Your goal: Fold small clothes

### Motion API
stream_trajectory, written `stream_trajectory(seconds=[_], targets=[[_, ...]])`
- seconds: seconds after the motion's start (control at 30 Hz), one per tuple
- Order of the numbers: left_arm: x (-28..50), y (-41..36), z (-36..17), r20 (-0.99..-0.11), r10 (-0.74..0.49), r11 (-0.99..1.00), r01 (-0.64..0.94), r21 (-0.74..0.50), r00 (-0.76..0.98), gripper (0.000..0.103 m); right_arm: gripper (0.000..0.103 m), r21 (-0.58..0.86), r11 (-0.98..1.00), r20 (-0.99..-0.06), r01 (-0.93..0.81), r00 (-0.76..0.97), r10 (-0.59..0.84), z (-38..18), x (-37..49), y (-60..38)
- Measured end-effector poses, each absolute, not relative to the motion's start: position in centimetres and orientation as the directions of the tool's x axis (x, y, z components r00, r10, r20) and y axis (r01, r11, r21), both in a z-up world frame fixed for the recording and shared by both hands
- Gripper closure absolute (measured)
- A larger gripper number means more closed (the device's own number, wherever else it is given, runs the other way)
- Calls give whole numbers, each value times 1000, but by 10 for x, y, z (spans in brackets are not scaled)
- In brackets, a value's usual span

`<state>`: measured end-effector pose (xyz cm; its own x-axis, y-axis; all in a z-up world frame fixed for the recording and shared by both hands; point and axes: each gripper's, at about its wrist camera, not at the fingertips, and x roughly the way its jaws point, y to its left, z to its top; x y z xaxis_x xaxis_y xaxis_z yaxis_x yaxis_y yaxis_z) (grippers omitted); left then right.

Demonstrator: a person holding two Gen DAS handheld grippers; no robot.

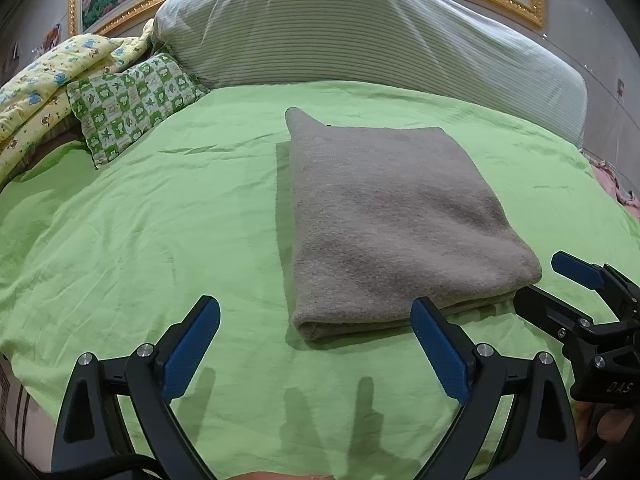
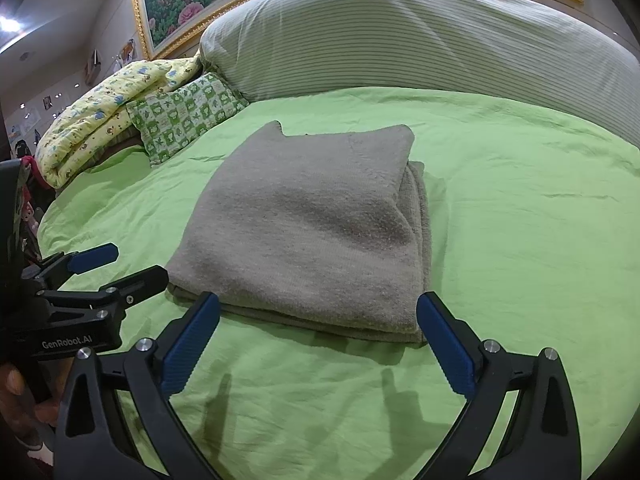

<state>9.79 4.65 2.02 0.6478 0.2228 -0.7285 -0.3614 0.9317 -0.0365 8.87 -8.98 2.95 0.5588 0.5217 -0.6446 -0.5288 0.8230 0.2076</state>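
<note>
A grey-brown knitted garment [image 1: 392,216] lies folded in a neat rectangular stack on the green bed sheet [image 1: 140,240]; it also shows in the right wrist view [image 2: 312,232]. My left gripper [image 1: 316,344] is open and empty, just in front of the garment's near edge. My right gripper [image 2: 318,344] is open and empty, also just short of the near edge. The right gripper shows at the right of the left wrist view [image 1: 560,284], beside the garment's near right corner. The left gripper shows at the left of the right wrist view [image 2: 120,268].
A large striped bolster [image 1: 360,28] runs along the back of the bed. A green checked pillow [image 1: 136,100] and a yellow patterned quilt [image 1: 52,80] lie at the back left. A gold-framed picture [image 2: 192,4] hangs behind. Pink cloth [image 1: 616,184] lies at the right edge.
</note>
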Motion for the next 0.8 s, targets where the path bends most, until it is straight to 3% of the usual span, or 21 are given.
stream_trajectory(seconds=[0.8], targets=[[105,53,19,-735,228,932,-360,-25,639,5,4,226,819,-650,-528,544,531,27,92,-83]])
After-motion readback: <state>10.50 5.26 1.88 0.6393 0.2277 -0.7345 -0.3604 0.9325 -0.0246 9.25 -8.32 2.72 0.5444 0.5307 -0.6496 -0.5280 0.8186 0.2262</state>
